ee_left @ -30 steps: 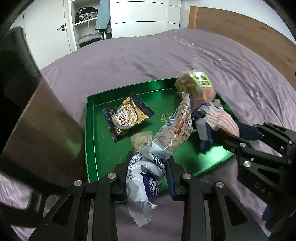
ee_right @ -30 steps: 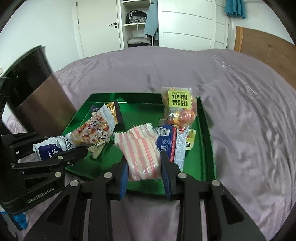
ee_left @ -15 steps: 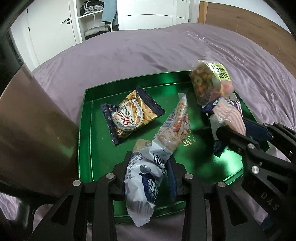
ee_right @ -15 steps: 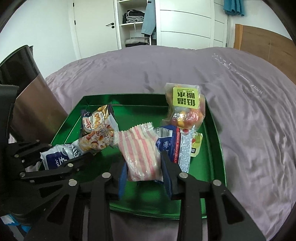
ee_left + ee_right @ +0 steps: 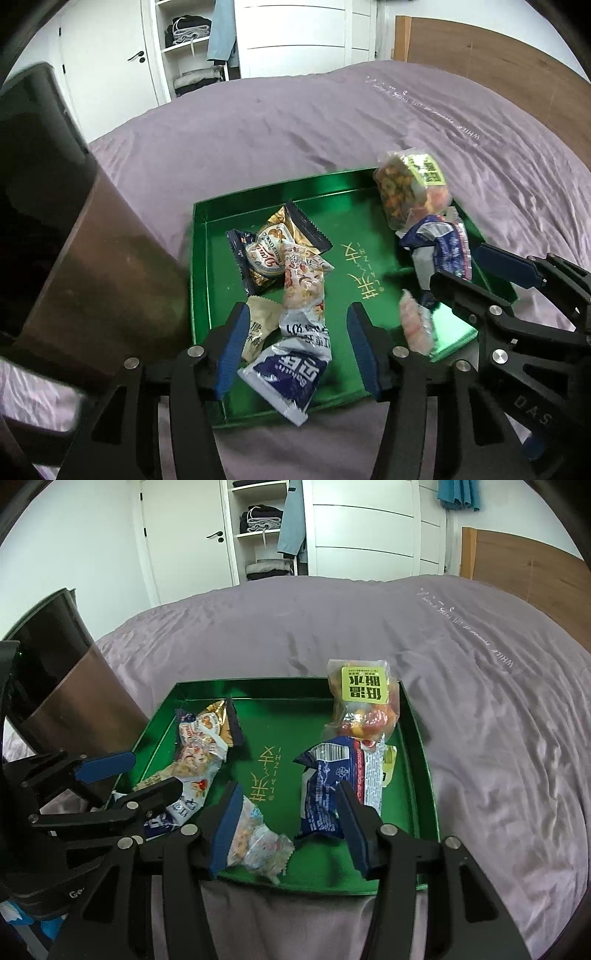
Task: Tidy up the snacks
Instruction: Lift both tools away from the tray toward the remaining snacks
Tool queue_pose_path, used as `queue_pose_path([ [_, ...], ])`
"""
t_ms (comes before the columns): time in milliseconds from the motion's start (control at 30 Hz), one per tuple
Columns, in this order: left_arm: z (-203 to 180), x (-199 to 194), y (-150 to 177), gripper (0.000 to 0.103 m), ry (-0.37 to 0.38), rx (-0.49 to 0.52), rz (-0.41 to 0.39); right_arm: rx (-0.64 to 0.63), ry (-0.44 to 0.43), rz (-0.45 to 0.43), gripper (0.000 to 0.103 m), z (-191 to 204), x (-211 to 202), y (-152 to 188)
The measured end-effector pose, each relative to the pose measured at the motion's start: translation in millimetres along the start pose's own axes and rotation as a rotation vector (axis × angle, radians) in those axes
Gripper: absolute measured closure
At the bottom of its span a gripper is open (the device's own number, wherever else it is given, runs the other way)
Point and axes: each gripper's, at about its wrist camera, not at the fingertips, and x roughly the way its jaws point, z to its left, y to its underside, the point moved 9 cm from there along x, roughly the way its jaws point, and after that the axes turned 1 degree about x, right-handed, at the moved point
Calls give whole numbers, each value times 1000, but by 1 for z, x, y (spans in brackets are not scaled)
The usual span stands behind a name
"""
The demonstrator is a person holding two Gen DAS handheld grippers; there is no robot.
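Purple bedspread (image 5: 369,627) covering a bed in a white-wardrobe (image 5: 362,528) room, green tray (image 5: 419,738) lying on it holding snack packets, left gripper (image 5: 295,345) spreading wide around a long white packet (image 5: 301,332), right gripper (image 5: 286,823) gaping wide, striped packet (image 5: 255,843) touching its left finger.

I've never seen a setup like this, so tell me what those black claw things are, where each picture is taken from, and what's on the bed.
Those are two hand-held grippers, one in each of a person's hands, with no robot arm behind them. Each carries a fisheye camera that looks forward along its own fingers, so one picture comes from the left gripper and the other from the right gripper.

On the purple bedcover sits a green tray of snacks: a gold cookie packet, a long white and blue packet, a blue packet, a clear bag with a yellow label and a pink striped packet. A dark bin stands to the left.

Both sets of jaws are open; nothing is held.
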Motion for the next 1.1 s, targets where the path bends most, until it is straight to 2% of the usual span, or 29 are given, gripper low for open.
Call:
queue_pose_path([
  [133, 2, -27, 3, 55, 21, 4, -19, 14, 16, -12, 56, -5, -27, 5],
  [333, 4, -72, 23, 55, 55, 23, -46, -6, 54, 5, 56, -4, -76, 32],
  [567, 30, -133, 51, 55, 63, 15, -86, -52, 37, -7, 56, 43, -134, 57],
  [667, 60, -158, 68, 54, 40, 8, -111, -79, -1, -14, 56, 75, -152, 66],
  [767, 105, -179, 91, 50, -10, -24, -121, -119, -61, -11, 56, 119, -165, 78],
  [900, 166, -190, 122, 50, -87, -79, -114, -172, -140, -2, 56, 177, -171, 89],
  [1100, 271, -200, 175, 50, -196, -214, -82, -276, -241, 31, 56, 267, -161, 94],
])
